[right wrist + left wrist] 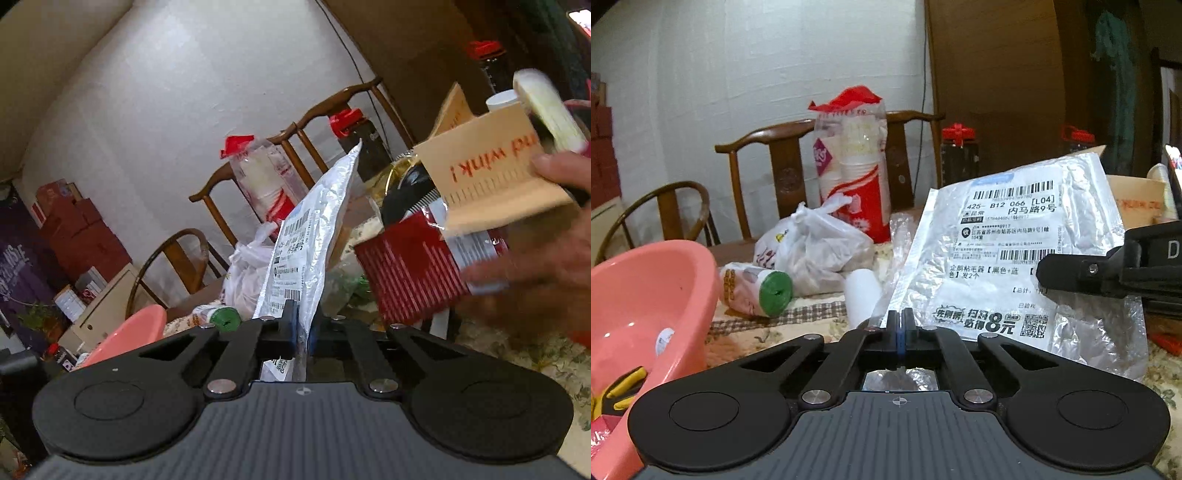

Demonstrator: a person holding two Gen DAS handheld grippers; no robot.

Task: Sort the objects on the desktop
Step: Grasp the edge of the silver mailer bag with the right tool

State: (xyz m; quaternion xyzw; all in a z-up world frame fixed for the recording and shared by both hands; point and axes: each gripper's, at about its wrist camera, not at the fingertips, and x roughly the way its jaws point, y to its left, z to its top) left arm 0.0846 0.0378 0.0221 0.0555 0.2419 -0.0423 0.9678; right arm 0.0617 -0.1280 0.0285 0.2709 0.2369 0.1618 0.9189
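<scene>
Both tongs clamp the silver mailer (1008, 258): left tongs (900, 325) at its six-o'clock edge, right tongs (302, 325) edge-on. Only the right view shows a hand (554, 258) at three o'clock holding a card sleeve (495, 166).

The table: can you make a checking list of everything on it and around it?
Surface: table under a flowery cloth.
Job's things: silver parcel bag with a label, held upright off the table.
Clutter: pink basin, tied white bag, green-ended roll, sleeve of paper cups, red box, cardboard box.
Grippers: left gripper shut on the parcel bag's bottom edge; right gripper shut on its side edge.
Cables: thin dark wire down the wall.
Surroundings: wooden chairs, white wall, a person's hand blurred by the boxes.
</scene>
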